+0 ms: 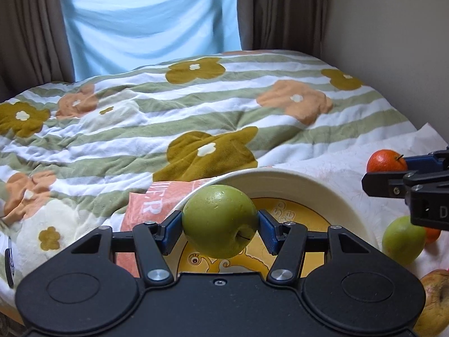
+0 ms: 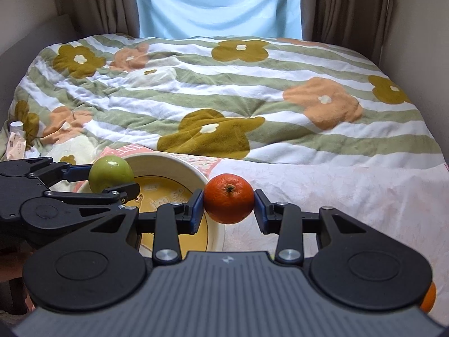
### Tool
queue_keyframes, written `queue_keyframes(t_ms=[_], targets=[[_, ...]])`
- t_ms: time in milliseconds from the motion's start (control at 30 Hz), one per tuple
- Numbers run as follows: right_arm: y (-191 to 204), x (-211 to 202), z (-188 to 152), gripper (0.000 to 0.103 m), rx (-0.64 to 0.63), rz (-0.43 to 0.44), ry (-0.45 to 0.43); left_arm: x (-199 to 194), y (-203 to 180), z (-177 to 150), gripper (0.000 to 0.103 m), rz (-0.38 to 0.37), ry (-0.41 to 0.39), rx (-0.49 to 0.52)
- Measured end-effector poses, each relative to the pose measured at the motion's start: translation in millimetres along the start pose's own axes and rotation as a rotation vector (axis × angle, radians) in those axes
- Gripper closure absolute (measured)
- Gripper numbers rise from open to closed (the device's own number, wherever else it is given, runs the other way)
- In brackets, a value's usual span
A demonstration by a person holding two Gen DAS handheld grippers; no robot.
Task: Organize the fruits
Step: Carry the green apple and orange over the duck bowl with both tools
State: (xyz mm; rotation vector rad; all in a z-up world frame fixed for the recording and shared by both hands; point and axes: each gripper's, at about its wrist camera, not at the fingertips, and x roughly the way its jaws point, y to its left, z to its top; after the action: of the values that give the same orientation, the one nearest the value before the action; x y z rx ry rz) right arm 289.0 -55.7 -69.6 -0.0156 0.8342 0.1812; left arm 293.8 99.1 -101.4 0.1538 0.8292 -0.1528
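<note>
Left gripper (image 1: 220, 229): clamped on the green apple (image 1: 219, 221), blue pads pressing both sides.
Green apple: held above the bowl (image 1: 331, 193), over its 9 o'clock rim.
Right gripper (image 2: 228, 207): clamped on the orange (image 2: 228, 198), stem end facing the camera.
Orange: held over the bowl's 3 o'clock rim.
Loose fruit: second green apple (image 1: 403, 238) on the white cloth (image 1: 331, 165), at 3 o'clock of the bowl.
</note>
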Motion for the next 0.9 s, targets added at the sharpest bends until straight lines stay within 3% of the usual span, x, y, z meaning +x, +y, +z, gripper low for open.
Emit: queue_keyframes(t_ms=[233,267,333,400,900], targets=[[-8.4,-3.3,-0.2,0.05,0.022,-0.017,-0.002,11.1,-7.2,-1.0,0.038,-0.01,0.02,0.049],[-9.0,-4.7,0.2,0.05,0.022,-0.017,-0.002,9.4,-7.3,-0.7,0.034,-0.01,0.014,0.054],[-10.5,-7.9,0.7,0.05,0.018,-0.014,-0.003,-2.7,-7.4,-0.8,0.013,-0.006,-0.035,0.057],[-12.4,-10.8,1.9,0.05,0.013,-0.009,-0.008,-15.3,-7.7,1.1,0.006,0.006,-0.067,0.057],[11.1,-2.0,4.5,0.05,-0.12,0.117,0.006,-70.5,3.0,-22.6,0.005,0.031,0.002,-0.071]])
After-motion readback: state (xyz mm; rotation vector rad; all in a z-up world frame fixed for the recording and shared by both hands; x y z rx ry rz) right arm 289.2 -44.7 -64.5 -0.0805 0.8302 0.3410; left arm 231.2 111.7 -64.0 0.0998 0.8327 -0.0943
